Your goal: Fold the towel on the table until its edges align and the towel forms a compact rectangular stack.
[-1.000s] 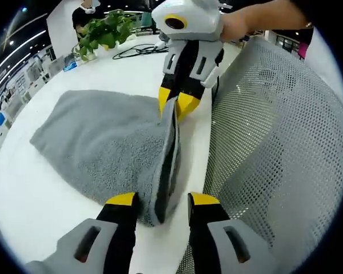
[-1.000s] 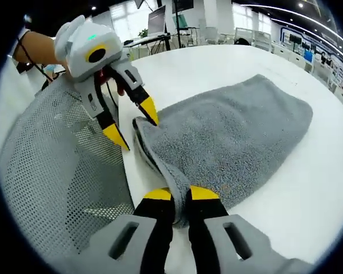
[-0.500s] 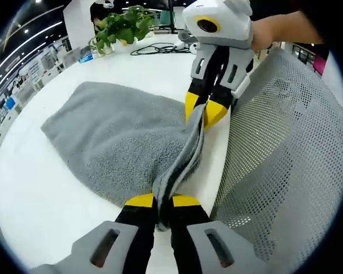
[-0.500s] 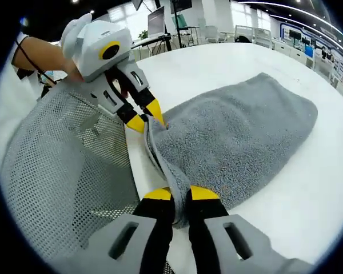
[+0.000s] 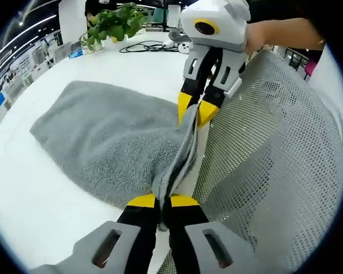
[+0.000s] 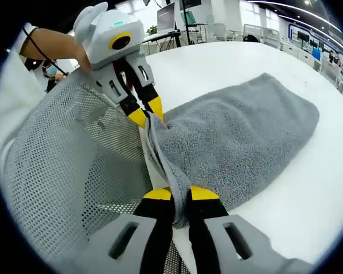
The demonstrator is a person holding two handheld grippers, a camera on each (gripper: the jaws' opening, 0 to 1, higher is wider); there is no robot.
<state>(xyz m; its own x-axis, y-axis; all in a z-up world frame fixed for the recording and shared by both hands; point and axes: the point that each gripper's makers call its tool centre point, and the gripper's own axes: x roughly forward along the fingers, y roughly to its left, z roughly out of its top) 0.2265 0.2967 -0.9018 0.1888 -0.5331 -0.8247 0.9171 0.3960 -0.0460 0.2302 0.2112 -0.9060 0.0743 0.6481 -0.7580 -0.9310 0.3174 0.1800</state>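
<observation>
both grippers clamped on the towel's near edge, fold about to begin

open-plan hall with rows of desks and ceiling lights is forming the background, and a white round table (image 5: 57,194) is serving as the work surface. left gripper (image 5: 159,201) is pinching one corner of the near edge of the grey towel (image 5: 108,142), its yellow-tipped jaws closed together on the cloth. right gripper (image 6: 181,194) is doing the same at the other corner of that edge, jaws likewise closed on the fabric. each gripper is also showing in the opposite view, held by a person's hand. between the two grips the edge is running as a raised, taut ridge just beside the table's rim, and the remaining towel is lying flat on the table, spreading away towards its far rounded end. a grey mesh chair back (image 6: 63,171) is standing right against the table edge, next to both grippers. a potted plant (image 5: 111,23) and a black cable (image 5: 146,47) are sitting well beyond the towel.

judgement: the step in hand is carrying the held edge over to the far edge. to do it well, both grippers should be rising together, keeping the ridge taut and level, travelling straight across, and lowering only once the corners are meeting. the mesh could be snagging the cloth if the lift is staying low.
</observation>
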